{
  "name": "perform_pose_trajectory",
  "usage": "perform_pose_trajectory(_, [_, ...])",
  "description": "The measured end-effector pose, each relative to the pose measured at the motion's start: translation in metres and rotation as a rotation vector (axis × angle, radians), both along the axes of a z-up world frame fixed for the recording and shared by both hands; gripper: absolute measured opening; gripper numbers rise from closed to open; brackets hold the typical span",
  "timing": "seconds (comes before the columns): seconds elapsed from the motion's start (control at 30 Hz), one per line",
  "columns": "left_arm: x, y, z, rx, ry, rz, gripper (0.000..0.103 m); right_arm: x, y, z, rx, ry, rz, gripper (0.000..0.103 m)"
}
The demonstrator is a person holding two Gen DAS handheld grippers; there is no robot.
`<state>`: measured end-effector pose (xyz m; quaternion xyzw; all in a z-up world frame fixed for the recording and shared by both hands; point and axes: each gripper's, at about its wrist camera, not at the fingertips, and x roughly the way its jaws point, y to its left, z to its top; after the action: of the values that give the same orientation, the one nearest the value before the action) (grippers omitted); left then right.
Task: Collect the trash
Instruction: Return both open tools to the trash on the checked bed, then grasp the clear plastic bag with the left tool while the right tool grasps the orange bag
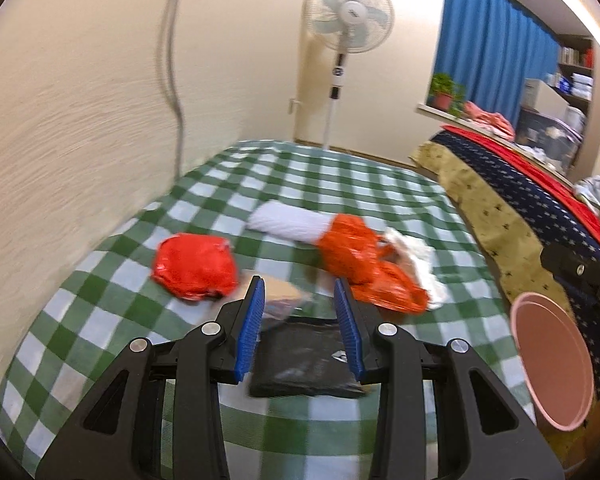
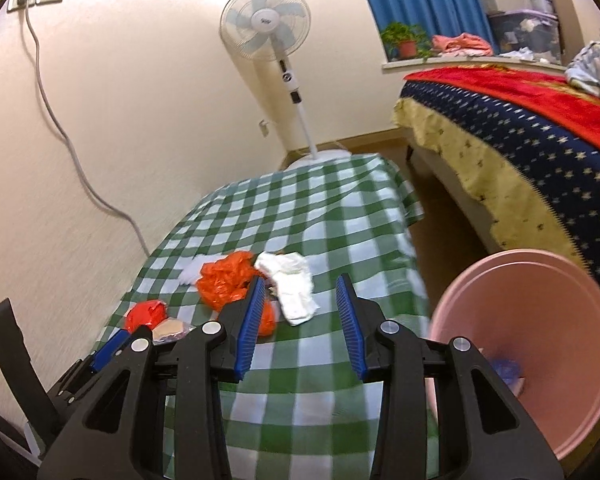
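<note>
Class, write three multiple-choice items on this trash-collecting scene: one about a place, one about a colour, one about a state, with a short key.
1. Where does the round pink plastic bin stand?
A. on the table
B. beside the table's right edge
C. on the bed

2. What colour is the checked tablecloth?
A. green and white
B. red and white
C. blue and yellow

3. How is the left gripper?
A. shut on a bag
B. open over the flat black plastic packet
C. out of view

Key: B, the bin sits off the cloth, near the bed; A, green and white squares; B, jaws apart, holding nothing.
</note>
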<state>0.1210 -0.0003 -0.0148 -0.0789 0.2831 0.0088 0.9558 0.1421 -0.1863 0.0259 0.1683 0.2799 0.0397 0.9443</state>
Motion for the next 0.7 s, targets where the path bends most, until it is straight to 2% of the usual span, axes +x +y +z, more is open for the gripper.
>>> perform_pose_trajectory(0.33, [0.017, 0.024, -0.012, -0.036, 0.057, 0.090, 0.036, 0.043, 0.029, -0.034, 0.043, 0.097, 0.077, 0.040])
perform_pose_trajectory(0.4, [0.022, 0.026, -0.015, -0.045, 0.079, 0.096, 0.038, 0.048, 0.031, -0.039, 0.051, 0.114, 0.082, 0.040])
perform_pose_trajectory(0.53, [0.029, 0.026, -0.021, -0.056, 0.107, 0.098, 0.055, 0.060, 0.034, -0.050, 0.064, 0.156, 0.083, 0.040])
perform_pose_trajectory(0.7, [0.035, 0.028, -0.029, -0.069, 0.145, 0.104, 0.056, 0.071, 0.034, -0.063, 0.078, 0.208, 0.077, 0.040])
